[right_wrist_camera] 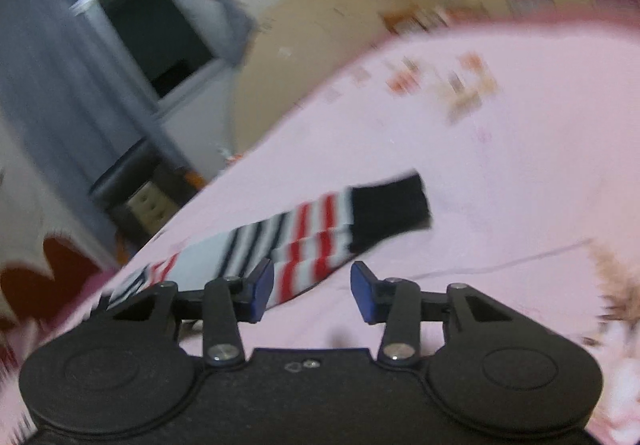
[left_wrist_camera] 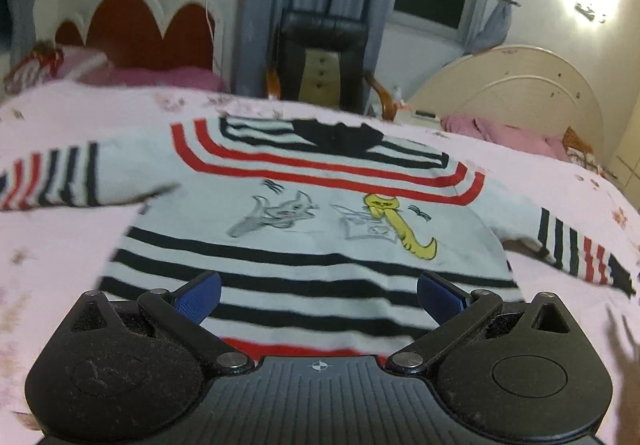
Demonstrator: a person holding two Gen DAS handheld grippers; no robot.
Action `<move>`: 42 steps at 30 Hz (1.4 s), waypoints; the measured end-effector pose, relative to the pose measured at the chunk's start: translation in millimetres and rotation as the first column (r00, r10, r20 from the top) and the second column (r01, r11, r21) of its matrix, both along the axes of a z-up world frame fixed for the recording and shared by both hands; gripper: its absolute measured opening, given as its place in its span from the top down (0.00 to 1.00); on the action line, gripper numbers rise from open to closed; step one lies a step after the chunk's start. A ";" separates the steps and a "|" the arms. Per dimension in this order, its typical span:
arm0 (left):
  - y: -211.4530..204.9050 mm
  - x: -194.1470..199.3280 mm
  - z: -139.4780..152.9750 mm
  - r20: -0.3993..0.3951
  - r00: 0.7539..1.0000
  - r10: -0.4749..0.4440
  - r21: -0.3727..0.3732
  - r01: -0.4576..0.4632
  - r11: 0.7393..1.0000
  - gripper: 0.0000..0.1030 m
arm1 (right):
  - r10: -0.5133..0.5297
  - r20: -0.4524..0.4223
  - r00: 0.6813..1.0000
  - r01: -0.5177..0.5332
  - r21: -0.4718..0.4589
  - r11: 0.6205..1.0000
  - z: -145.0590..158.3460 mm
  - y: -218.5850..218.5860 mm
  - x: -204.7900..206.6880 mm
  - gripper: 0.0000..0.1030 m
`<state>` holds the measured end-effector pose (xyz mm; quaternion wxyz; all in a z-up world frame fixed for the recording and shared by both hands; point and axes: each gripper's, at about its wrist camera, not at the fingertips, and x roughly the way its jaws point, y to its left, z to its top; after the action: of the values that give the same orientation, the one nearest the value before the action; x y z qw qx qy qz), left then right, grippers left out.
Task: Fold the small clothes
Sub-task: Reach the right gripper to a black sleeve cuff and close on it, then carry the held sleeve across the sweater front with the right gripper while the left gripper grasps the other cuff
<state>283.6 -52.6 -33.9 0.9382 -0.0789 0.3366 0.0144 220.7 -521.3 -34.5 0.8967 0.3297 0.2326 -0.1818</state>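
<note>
A small white sweater (left_wrist_camera: 304,221) with black and red stripes and cat drawings lies flat, front up, on the pink bedspread (left_wrist_camera: 52,257), both sleeves spread sideways. My left gripper (left_wrist_camera: 319,299) is open and empty, hovering over the sweater's striped hem. In the right wrist view the sweater's sleeve (right_wrist_camera: 320,233) with a black cuff lies on the bedspread (right_wrist_camera: 500,185). My right gripper (right_wrist_camera: 312,291) is open and empty just above the sleeve's striped part, which lies by the left pad.
A red scalloped headboard (left_wrist_camera: 140,33) and pink pillows stand at the far left. A black chair (left_wrist_camera: 320,57) stands beyond the bed. A cream headboard (left_wrist_camera: 516,89) of a second bed is at the right. Grey curtains and a dark window (right_wrist_camera: 152,29) are behind.
</note>
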 end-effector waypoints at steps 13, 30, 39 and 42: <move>-15.6 45.7 -24.9 -0.089 0.996 0.025 0.001 -0.025 1.000 0.00 | -0.095 0.043 0.995 0.081 0.260 0.962 -68.0 -58.3 37.8 0.72; 73.4 88.7 -49.3 -0.112 0.993 0.043 0.113 -0.030 0.993 0.00 | 0.200 -0.038 0.979 -0.202 -0.309 0.929 7.3 44.4 93.0 0.94; 140.1 97.5 -44.8 -0.081 0.997 0.018 0.008 -0.018 1.000 0.00 | 0.530 0.003 0.848 -0.519 -0.199 0.831 16.3 212.7 153.5 0.94; 157.4 96.6 -45.5 -0.074 0.997 0.027 0.023 -0.026 0.999 0.00 | 0.607 -0.015 0.794 -0.599 -0.183 0.779 8.9 276.7 165.1 0.94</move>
<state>380.2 104.8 -79.4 0.9255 -0.0723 0.3702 0.0336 385.8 -244.6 -25.6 0.9384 0.1605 0.2887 0.1019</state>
